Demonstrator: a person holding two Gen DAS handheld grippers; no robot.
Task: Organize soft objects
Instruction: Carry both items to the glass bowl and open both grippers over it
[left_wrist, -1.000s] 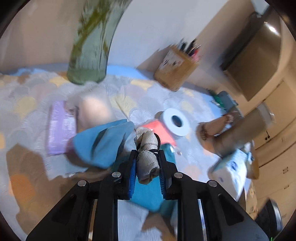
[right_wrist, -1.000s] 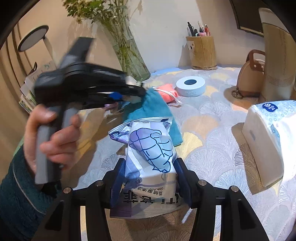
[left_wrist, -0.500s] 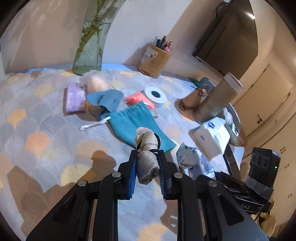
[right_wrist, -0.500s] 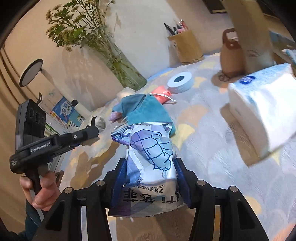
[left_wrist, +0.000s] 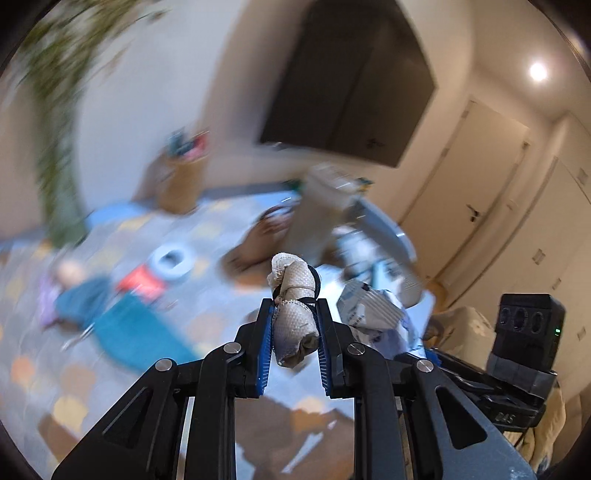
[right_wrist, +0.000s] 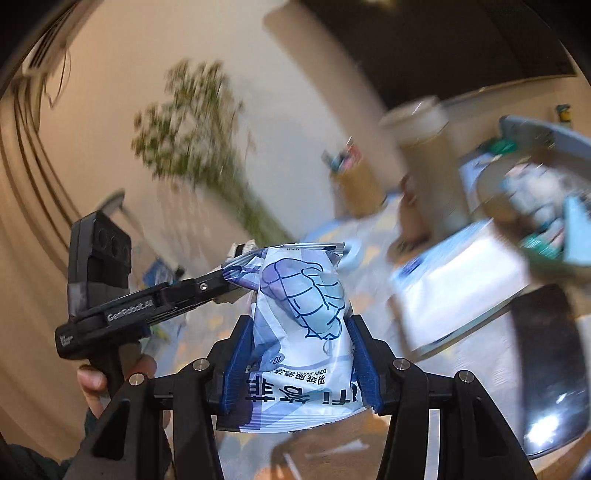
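1. Left wrist view: the left gripper (left_wrist: 293, 341) clamps a beige knotted cloth roll (left_wrist: 294, 310), banded in black, above the table (left_wrist: 44, 354).
2. The right gripper (right_wrist: 297, 363) grips a blue-and-white printed plastic packet (right_wrist: 301, 325), held upright.

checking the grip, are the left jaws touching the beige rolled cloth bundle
Touching. The left wrist view shows the left gripper with its blue jaws pressed against both sides of the beige rolled cloth bundle, no gap on either side.

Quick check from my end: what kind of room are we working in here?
Most likely a living room at home. A table with a patterned cloth holds a pen holder and a tall vase of greenery, with a dark wall-mounted screen and closed cupboard doors behind.
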